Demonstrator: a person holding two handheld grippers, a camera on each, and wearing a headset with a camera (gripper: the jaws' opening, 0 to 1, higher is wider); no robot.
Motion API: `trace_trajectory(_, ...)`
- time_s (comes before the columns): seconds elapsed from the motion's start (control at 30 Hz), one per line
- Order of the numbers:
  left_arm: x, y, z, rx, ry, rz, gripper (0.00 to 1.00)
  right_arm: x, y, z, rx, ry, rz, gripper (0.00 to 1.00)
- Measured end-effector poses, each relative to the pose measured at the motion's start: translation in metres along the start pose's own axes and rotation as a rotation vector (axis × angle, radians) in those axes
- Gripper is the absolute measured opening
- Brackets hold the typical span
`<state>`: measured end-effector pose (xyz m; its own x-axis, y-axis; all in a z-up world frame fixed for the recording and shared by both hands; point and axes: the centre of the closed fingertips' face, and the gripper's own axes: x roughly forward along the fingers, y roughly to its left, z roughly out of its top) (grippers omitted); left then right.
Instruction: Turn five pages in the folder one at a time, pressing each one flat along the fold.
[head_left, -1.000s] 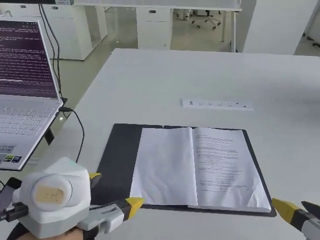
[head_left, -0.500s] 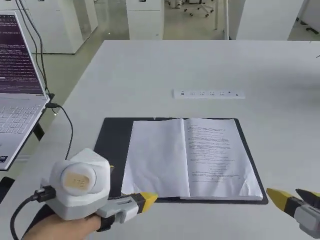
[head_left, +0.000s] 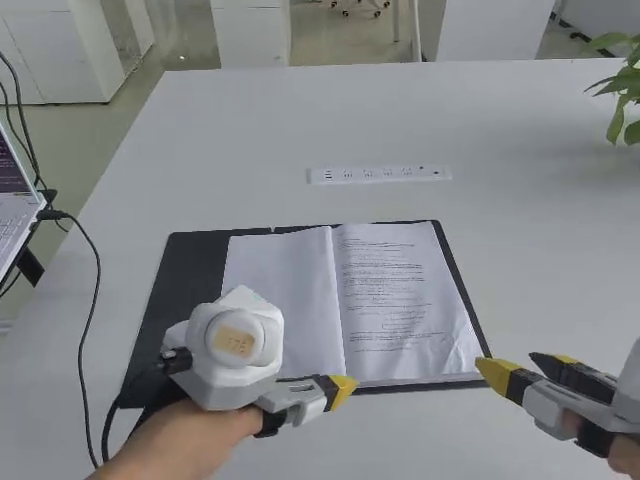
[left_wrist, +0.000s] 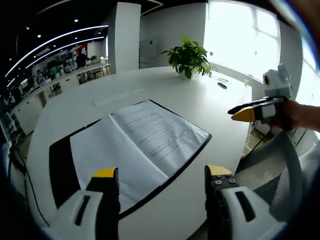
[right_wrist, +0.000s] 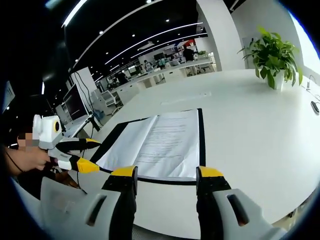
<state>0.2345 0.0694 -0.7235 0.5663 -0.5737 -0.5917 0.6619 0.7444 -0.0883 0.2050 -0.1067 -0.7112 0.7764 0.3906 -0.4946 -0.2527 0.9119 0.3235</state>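
— Left gripper (head_left: 335, 388) has slid right along the near edge of the folder (head_left: 190, 300), head view!
— Right gripper (head_left: 520, 368) sits off its near right corner.
— Left gripper view: jaws wide apart, folder lying open beyond them.
— Right gripper view: jaws apart too, folder flat just beyond.

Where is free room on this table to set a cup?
Free: right of the open black folder toward the green plant, and beyond the white power strip. Crowded: the near edge, with the left gripper and right gripper.
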Motion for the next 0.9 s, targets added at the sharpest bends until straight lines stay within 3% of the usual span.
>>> trace_trajectory(0.3, 0.045, -0.009, 0.010, -0.051, -0.021, 0.000, 0.68, 0.007, -0.003, -0.004, -0.011, 0.024, 0.009, 0.46)
trace_trajectory(0.63, 0.099, -0.030, 0.019, 0.029, -0.046, -0.012, 0.69, 0.009, -0.004, -0.005, -0.024, 0.025, 0.004, 0.45)
trace_trajectory(0.9, 0.138, -0.042, 0.011, 0.085, -0.016, -0.014, 0.66, 0.012, -0.008, -0.005, -0.020, 0.029, 0.002, 0.45)
